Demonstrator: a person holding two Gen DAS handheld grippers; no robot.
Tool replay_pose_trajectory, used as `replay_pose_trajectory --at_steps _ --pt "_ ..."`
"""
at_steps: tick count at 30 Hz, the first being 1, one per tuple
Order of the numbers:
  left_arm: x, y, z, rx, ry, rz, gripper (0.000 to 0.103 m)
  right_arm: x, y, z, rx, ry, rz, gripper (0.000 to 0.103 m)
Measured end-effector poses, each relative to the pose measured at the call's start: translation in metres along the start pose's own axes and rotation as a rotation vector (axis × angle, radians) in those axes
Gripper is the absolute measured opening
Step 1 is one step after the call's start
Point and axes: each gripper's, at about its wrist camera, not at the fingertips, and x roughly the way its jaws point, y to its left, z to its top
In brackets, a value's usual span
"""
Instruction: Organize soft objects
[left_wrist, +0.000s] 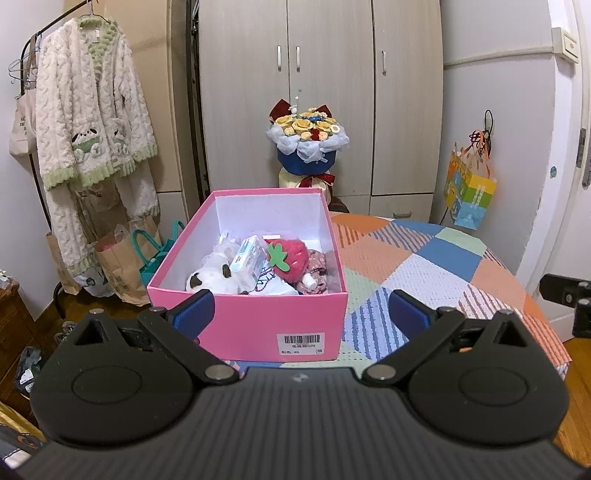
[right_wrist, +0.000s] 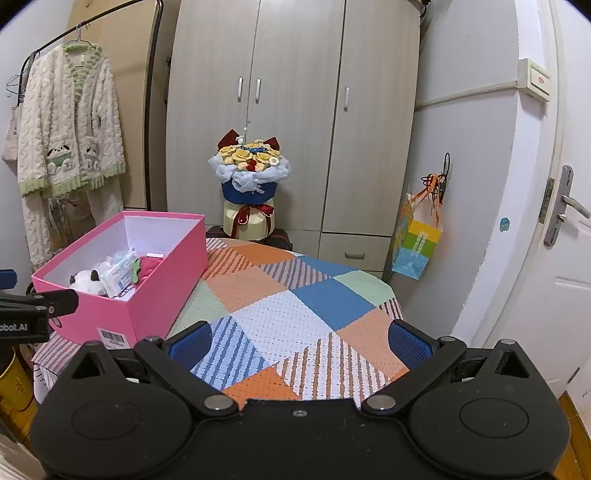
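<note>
A round desk (right_wrist: 317, 306) wears a patchwork cloth of orange, blue, green and striped squares. At its left edge stands a pink box (left_wrist: 258, 325) holding a panda plush (left_wrist: 210, 277), a strawberry plush (left_wrist: 291, 258) and a packet (left_wrist: 247, 262). Both the left tool (left_wrist: 301, 314) and right tool (right_wrist: 301, 341) gape wide, holding nothing. Behind: wardrobe (right_wrist: 295, 110), bouquet (right_wrist: 249, 177), hanging robe (left_wrist: 88, 110).
</note>
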Motion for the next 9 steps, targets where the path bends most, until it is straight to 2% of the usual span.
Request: replay_pose_trajectory --at_steps 9 --pt "-0.0026 -0.0018 -0.0009 0.000 -0.004 0.007 0.102 0.0023 -0.0028 -0.0012 0.007 0.010 -0.009 0.103"
